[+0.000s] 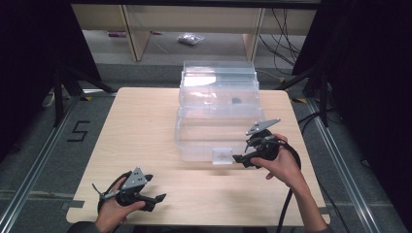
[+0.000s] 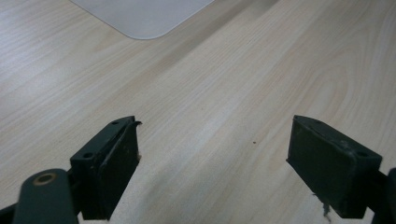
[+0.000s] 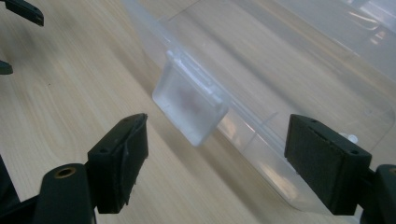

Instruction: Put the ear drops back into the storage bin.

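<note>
Clear plastic box [image 1: 218, 114] at far centre of worktop [image 1: 136, 131], lid open. Right claw [image 1: 239, 159] spread, just beside its front latch [image 1: 222, 156]. Left claw [image 1: 158, 199] spread, near left, over bare wood.

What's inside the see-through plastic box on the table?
The clear box looks nearly empty. Through its lid, one small dark thing shows near the back, too small to identify. Glare on the plastic hides some of the inside, so anything else there cannot be made out.
</note>
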A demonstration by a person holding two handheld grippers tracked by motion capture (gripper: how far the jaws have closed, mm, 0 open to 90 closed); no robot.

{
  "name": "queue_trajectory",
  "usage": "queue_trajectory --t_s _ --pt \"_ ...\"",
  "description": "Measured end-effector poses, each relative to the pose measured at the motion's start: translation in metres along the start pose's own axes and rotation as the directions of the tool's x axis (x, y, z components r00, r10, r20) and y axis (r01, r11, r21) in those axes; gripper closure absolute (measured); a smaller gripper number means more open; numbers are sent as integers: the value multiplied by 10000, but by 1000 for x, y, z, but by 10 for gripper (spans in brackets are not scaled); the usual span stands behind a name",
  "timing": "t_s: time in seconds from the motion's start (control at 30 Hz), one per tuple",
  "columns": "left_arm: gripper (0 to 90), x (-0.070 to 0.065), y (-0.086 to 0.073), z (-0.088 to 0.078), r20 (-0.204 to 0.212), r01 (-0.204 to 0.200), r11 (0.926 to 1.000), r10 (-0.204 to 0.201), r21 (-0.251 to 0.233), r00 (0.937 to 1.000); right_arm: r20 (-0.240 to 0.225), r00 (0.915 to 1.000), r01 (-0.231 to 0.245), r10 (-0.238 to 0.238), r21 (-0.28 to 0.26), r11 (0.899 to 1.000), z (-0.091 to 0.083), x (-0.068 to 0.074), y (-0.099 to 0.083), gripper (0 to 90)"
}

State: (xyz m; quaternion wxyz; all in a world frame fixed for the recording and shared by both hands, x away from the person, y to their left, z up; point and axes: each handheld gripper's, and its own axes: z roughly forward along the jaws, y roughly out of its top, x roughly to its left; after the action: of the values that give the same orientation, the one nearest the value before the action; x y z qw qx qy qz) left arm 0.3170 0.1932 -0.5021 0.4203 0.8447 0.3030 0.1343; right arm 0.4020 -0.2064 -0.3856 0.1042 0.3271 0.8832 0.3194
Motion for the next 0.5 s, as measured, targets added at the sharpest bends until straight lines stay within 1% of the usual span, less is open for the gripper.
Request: queue_trajectory --t_s 0.03,0.07,0.17,0.2,0.23,0.3,0.33,0.4,0.43,0.47,0.5 --pt "159 0 0 0 -15 24 10000 -24 -39 10000 -2 9997 -227 227 -14 9997 0 2 -1 221" --pt "159 -2 0 1 -11 249 9994 -249 -237 9997 -9 10000 -30 30 -57 10000 0 1 -2 220" --pt "159 -2 0 1 11 235 9995 -235 -188 9997 97 10000 -6 8 -133 9999 1 3 -4 220" --pt "159 -2 0 1 -13 224 9995 -224 -205 9997 103 9999 109 -107 -227 9997 1 3 -4 220" --pt "159 1 1 -1 -30 -106 9999 106 62 9999 39 9999 100 -99 -268 9996 2 6 -5 220" --pt "159 1 1 -1 -69 -115 9999 115 57 9999 101 9999 109 -106 -275 9996 1 8 -7 218" --pt "159 1 1 -1 -68 -114 9999 114 55 9999 89 9999 88 -84 -395 9992 2 10 -8 218" --pt "159 0 1 -1 -76 -83 10000 83 26 9999 164 9998 115 -110 -327 9994 2 11 -9 215" --pt "159 0 1 -1 -76 -83 10000 83 26 9999 117 9998 183 -180 -277 9994 2 11 -9 213" --pt "159 -1 0 0 -59 41 10000 -41 -76 10000 117 9998 183 -180 -277 9994 2 11 -9 213" --pt "159 -1 1 0 -57 79 9999 -80 -78 10000 121 9998 187 -184 -268 9995 1 12 -9 213"
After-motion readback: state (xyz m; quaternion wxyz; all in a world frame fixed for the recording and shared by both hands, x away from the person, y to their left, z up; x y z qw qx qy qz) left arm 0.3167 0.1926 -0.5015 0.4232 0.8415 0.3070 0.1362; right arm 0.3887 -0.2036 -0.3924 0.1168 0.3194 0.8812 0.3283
